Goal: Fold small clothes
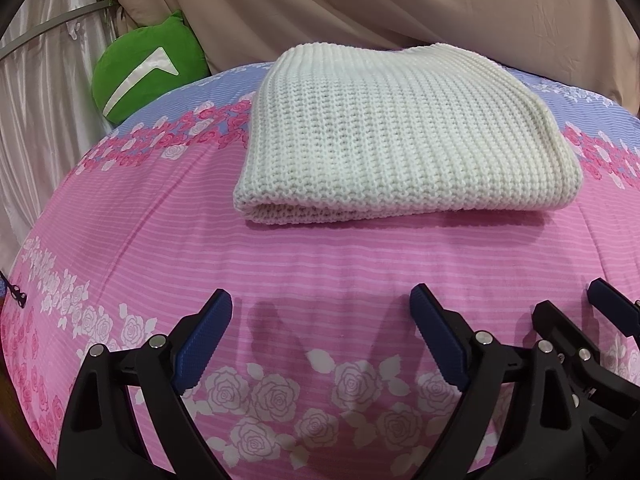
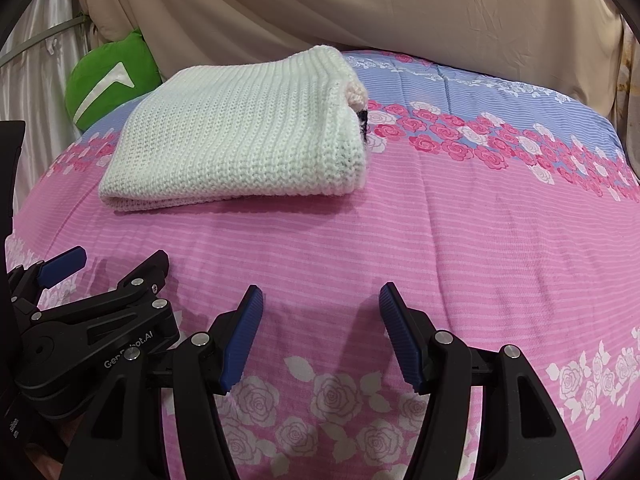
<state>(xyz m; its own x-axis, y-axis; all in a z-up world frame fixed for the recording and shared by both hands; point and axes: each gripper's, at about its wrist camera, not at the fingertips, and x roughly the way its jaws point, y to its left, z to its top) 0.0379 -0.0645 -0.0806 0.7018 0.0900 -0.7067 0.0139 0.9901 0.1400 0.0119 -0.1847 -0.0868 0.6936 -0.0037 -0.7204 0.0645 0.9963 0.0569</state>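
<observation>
A white knitted garment lies folded into a flat rectangle on the pink floral bed cover; it also shows in the right wrist view, upper left, with a dark bit at its right edge. My left gripper is open and empty, hovering over the cover short of the garment. My right gripper is open and empty, also short of the garment and to its right. The right gripper's blue fingertips show at the right edge of the left wrist view, and the left gripper shows at the left of the right wrist view.
A green plush cushion sits at the back left against a beige curtain. A silvery drape hangs at the left. The cover turns blue with pink roses toward the far side.
</observation>
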